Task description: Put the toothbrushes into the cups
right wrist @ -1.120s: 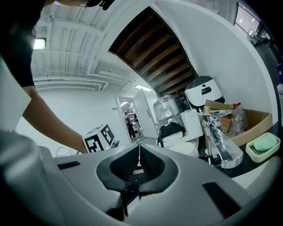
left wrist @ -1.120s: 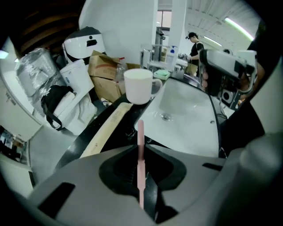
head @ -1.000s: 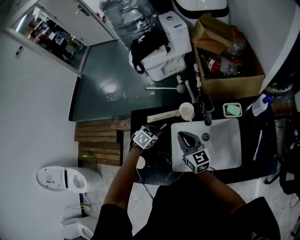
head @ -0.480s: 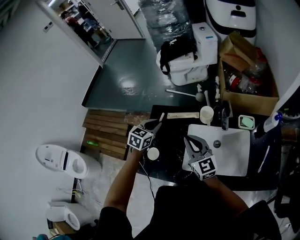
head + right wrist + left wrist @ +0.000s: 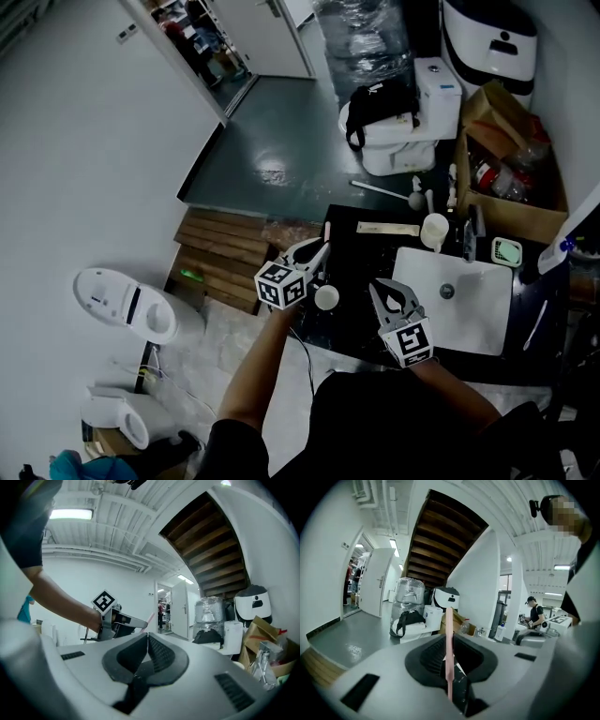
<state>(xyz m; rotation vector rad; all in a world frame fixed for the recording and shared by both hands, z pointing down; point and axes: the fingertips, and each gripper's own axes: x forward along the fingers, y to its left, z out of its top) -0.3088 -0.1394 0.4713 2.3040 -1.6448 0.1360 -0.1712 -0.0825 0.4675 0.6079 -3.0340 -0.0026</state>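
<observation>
Toothbrush point(image 5: 448, 634): pink and thin, gripped between the pads of the left hand-held gripper point(image 5: 316, 253). The jaws are closed on it, and its free end sticks out past the tips. It is held in the air over the left end of the dark tabletop point(image 5: 361, 255) and is not yet in any cup.

Right hand-held gripper point(image 5: 387, 289): jaws pressed fully together, nothing held between them. It is seen beside the sink point(image 5: 487, 323).

Cups: one white cup point(image 5: 326, 297) is seen just beside the left hand-held gripper, near the tabletop's left edge. A second cup point(image 5: 434, 230) is seen by the tap at the sink's far corner. A pale stick point(image 5: 535, 323) is noted right of the sink. It is possibly another toothbrush, but too small to tell.

Step, as judged: the brush is picked up and placing is yet to be done.

Next move, as judged: the brush must be tipped end-down, lined up over the near cup's mouth and lowered inside before the jaws are eased apart. The rim should be avoided, since a light cup is easily knocked over.
</observation>
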